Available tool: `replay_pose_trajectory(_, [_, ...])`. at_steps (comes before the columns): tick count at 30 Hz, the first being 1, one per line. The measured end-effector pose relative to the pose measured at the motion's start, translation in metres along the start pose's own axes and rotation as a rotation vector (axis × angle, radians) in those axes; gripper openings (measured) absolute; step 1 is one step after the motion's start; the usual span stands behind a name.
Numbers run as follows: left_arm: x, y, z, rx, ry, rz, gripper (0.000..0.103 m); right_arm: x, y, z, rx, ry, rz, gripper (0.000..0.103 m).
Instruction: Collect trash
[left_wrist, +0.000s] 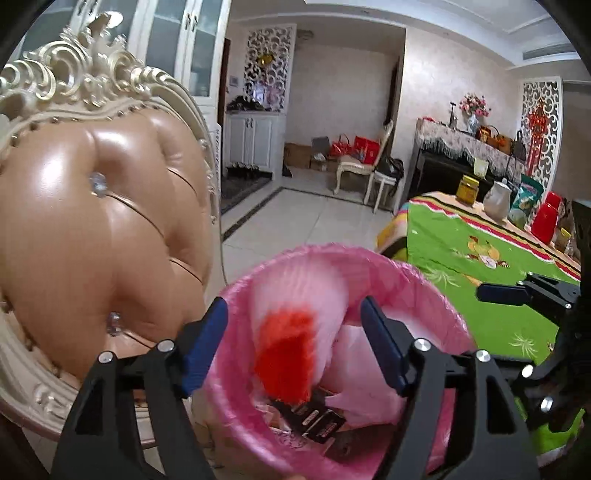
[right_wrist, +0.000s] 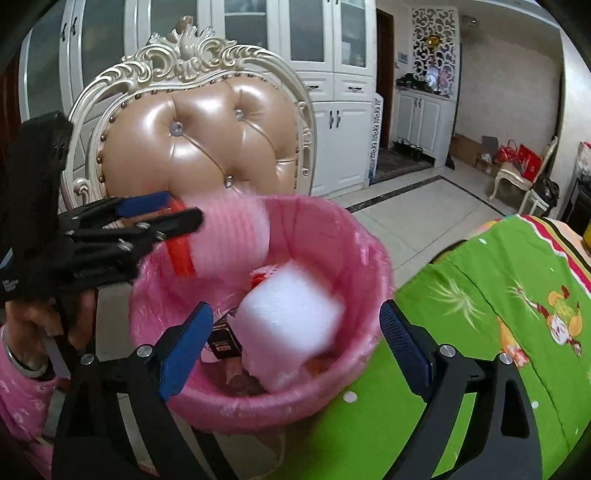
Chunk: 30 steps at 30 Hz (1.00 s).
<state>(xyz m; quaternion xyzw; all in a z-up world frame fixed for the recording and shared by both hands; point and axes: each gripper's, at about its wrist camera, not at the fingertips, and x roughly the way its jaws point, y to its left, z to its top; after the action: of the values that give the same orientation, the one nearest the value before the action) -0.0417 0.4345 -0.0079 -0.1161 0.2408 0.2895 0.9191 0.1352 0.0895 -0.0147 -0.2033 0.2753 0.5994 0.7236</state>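
We see both tongs spread over the pink-lined trash bin (right_wrist: 354, 258): our left tongs (left_wrist: 295, 332) with a blurred pink-and-red wrapper (left_wrist: 291, 332) loose between them, our right tongs (right_wrist: 295, 339) above a blurred white foam piece (right_wrist: 291, 314). A dark packet (left_wrist: 321, 424) lies inside.

Table (left_wrist: 461, 236) (green cloth), jar (left_wrist: 467, 189), jug (left_wrist: 496, 199)

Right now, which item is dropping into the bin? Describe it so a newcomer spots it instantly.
Start at the tan tufted chair; in front of it stands the pink-lined trash bin, beside the green tablecloth. Over the bin's left rim, by the open left hand-held gripper, is a blurred pink-white ribbed foam piece with a red strip. Unlike the plain white foam block inside the bin, it is ribbed, red-edged and above the contents.
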Motion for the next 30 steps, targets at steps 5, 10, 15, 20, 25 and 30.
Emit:
replay_pose_trajectory(5, [-0.035, -0.007, -0.005, 0.067, -0.129, 0.106, 0.098, -0.036, -0.012, -0.007, 0.052, -0.040, -0.064, 0.086])
replay_pose_trajectory(10, [-0.060, -0.016, -0.002, 0.096, -0.145, 0.121, 0.098, -0.063, -0.014, -0.013, 0.135, -0.030, -0.130, 0.086])
replay_pose_trajectory(15, [-0.091, -0.021, -0.002, 0.076, -0.136, 0.171, 0.098, -0.091, 0.000, -0.026, 0.242, -0.088, -0.119, 0.086])
replay_pose_trajectory(20, [-0.112, -0.028, -0.008, 0.108, -0.127, 0.094, 0.098, -0.108, 0.029, -0.039, 0.239, -0.118, -0.135, 0.086])
replay_pose_trajectory(25, [-0.124, -0.041, -0.007, 0.139, -0.126, 0.060, 0.098, -0.127, 0.051, -0.046, 0.194, -0.148, -0.173, 0.086])
replay_pose_trajectory(30, [-0.124, -0.051, -0.012, 0.124, -0.074, 0.039, 0.098, -0.137, 0.047, -0.052, 0.194, -0.167, -0.210, 0.086])
